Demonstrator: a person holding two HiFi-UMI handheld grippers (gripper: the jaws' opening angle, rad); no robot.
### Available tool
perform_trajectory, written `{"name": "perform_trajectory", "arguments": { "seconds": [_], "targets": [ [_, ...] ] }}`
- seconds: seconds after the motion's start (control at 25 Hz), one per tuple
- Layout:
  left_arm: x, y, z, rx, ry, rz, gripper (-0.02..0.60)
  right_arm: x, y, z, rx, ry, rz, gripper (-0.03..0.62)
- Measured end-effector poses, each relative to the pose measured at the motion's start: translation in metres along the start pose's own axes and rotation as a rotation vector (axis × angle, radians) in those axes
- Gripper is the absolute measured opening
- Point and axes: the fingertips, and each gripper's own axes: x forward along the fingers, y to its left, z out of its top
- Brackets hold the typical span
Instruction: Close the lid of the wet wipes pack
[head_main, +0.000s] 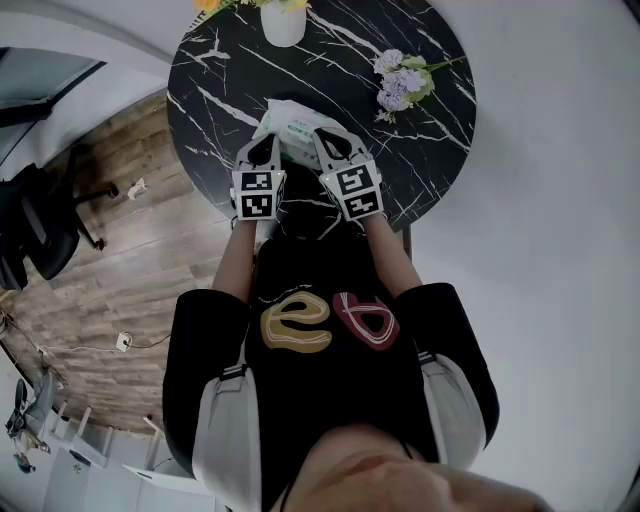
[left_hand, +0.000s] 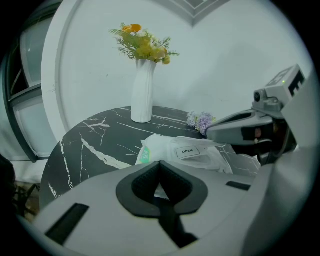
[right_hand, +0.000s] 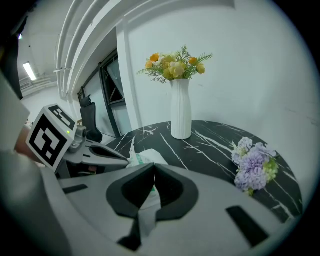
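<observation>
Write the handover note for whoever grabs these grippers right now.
Left gripper: jaws together, tip at the near edge of the wet wipes pack.
Right gripper: jaws together, close beside the left one at the same edge.
The pack lies on the round marble table.
Done: the OPEN flap looks flat on top.
Left: the seal can't be judged from here; probably press along the flap to be sure.

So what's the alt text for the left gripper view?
A white wet wipes pack lies on a marble table, just beyond the left gripper, whose jaws are together. A vase of yellow flowers stands behind; the right gripper shows at right.
</observation>
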Motion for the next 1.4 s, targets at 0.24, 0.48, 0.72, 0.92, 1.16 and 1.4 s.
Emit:
{"name": "perform_trajectory", "arguments": {
  "seconds": [0.24,0.48,0.72,0.92,1.16,1.4],
  "targets": [
    [0.000,-0.001,-0.002,-0.004,0.002,-0.002,0.017,0.001,0.004,-0.006,-0.002,0.013,0.008,0.011],
    [0.000,0.000,-0.001,-0.007,-0.001,-0.001,0.017,0.003,0.006,-0.008,-0.002,0.016,0.017,0.011],
    [0.000,0.000,-0.001,-0.010,-0.004,0.002,0.018,0.005,0.008,-0.015,0.000,0.037,0.022,0.012],
    [0.000,0.000,-0.001,-0.010,-0.008,0.002,0.017,0.005,0.011,-0.017,0.001,0.044,0.031,0.012],
    [0.000,0.000,-0.001,-0.007,-0.005,0.005,0.017,0.007,0.012,-0.020,-0.001,0.053,0.034,0.012],
    [0.001,0.000,-0.001,-0.009,-0.004,0.010,0.017,0.009,0.013,-0.025,0.001,0.061,0.034,0.012]
  ]
}}
